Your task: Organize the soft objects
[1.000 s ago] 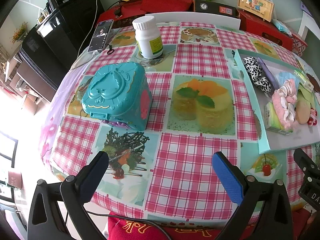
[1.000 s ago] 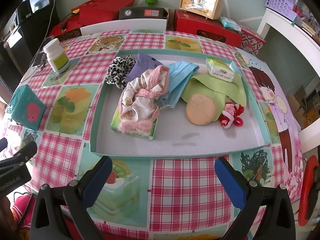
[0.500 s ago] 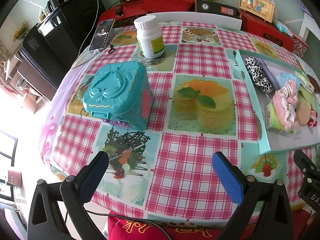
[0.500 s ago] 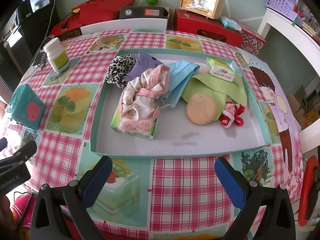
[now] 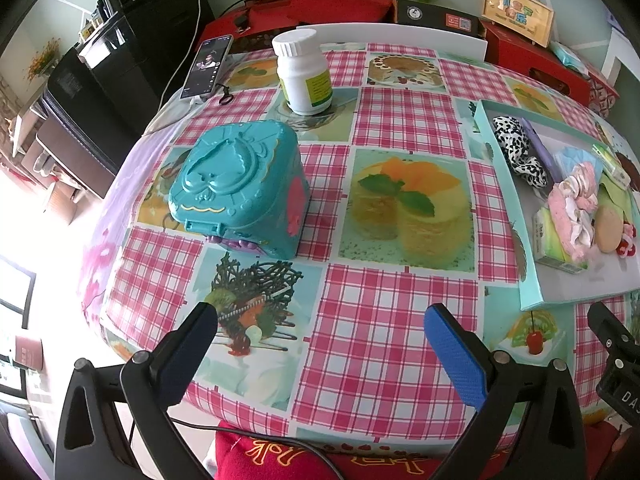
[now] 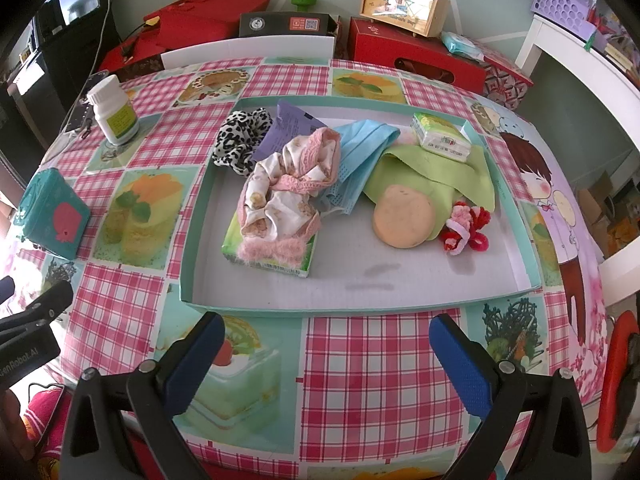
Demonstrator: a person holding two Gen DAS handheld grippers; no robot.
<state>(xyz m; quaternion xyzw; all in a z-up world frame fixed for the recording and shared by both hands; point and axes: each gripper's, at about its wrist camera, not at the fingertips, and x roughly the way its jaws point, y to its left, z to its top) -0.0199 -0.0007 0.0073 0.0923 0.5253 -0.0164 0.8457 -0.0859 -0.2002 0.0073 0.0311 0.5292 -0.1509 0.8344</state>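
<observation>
A shallow teal tray holds soft things: a leopard scrunchie, a pink and cream scrunchie on a green tissue pack, a blue face mask, a green cloth, a tan round puff, a red and pink scrunchie and a second tissue pack. My right gripper is open and empty in front of the tray. My left gripper is open and empty over the tablecloth, near a closed teal box. The tray shows at the right of the left wrist view.
A white pill bottle and a phone stand behind the teal box. Red boxes and a small wooden case sit behind the table. A white shelf is at the right.
</observation>
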